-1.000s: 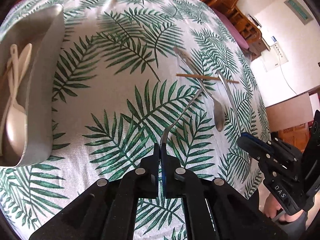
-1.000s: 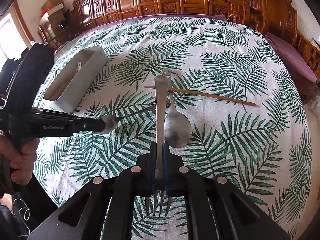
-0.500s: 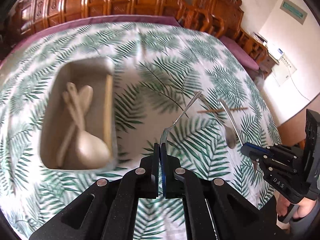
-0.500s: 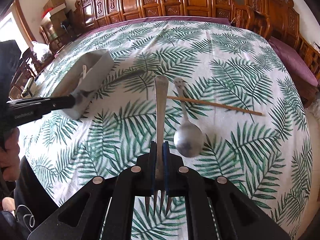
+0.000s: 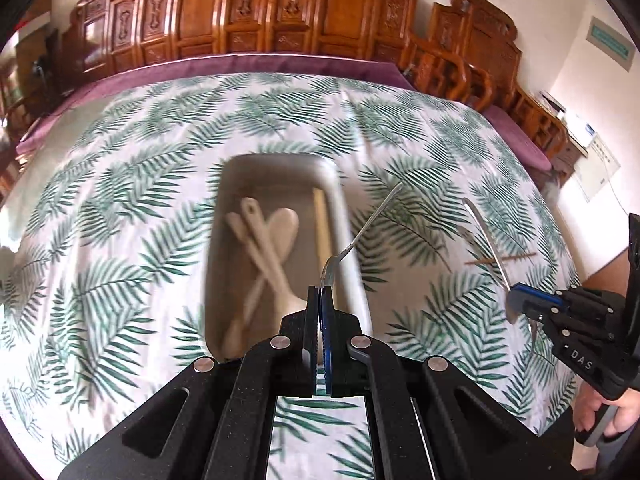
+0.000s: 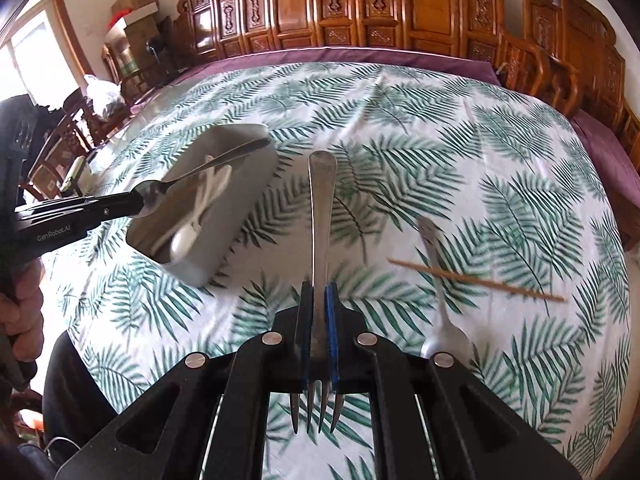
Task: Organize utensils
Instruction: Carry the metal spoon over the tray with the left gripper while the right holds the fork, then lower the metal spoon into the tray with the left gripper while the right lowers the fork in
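Observation:
My left gripper (image 5: 319,296) is shut on the bowl of a metal spoon (image 5: 362,230), held in the air over the near right wall of the grey utensil tray (image 5: 344,216); it also shows in the right wrist view (image 6: 136,204) with the spoon (image 6: 208,168). The tray (image 6: 224,236) holds white plastic spoons (image 5: 264,244) and a chopstick (image 5: 322,224). My right gripper (image 6: 319,300) is shut on a metal fork (image 6: 322,208), handle pointing forward, above the cloth right of the tray. It shows in the left wrist view (image 5: 520,298) too.
A second metal spoon (image 6: 440,304) and a wooden chopstick (image 6: 476,280) lie on the palm-leaf tablecloth (image 6: 400,128) at the right. Carved wooden chairs (image 6: 360,12) line the far table edge. The person's hands hold both grippers at the near edge.
My left gripper has carried the spoon left, from the cloth to over the tray. My right gripper has lifted the fork and moved it left, away from the lying spoon and chopstick.

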Tool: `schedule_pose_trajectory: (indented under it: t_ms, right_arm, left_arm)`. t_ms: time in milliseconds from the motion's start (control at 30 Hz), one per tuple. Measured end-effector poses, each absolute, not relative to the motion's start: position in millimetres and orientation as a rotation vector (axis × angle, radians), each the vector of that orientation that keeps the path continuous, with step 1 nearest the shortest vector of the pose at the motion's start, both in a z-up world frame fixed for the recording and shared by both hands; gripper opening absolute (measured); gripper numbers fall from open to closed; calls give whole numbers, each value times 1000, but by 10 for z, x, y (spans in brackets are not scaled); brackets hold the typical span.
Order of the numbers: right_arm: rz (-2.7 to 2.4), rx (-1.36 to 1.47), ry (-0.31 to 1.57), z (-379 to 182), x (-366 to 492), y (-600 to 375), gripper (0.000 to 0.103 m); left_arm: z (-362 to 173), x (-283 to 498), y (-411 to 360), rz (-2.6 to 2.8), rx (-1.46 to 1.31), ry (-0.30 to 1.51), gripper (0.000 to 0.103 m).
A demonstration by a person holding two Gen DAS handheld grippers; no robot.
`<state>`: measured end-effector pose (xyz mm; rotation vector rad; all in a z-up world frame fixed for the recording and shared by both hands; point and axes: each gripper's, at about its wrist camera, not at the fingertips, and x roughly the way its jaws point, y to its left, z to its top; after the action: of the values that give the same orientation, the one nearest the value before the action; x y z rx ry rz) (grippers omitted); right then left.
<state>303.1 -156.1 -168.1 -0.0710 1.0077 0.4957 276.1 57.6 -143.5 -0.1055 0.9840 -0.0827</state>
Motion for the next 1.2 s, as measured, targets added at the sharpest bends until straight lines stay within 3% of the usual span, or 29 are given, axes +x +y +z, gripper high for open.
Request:
schedule_pose_trajectory:
  t_ms: [600, 867, 1200]
  right_arm:
    - [603, -113, 992, -1492, 3358, -661, 8]
    - [637, -132, 1000, -1498, 3488, -332, 8]
    - [646, -88, 1053, -1729, 3624, -14, 8]
  left_arm:
    - [-1647, 2977, 1056, 61, -153, 1013, 1]
    - [-1526, 2920, 1106, 14, -165, 983, 18]
    - [-1342, 2703, 1326, 42, -83, 922, 26]
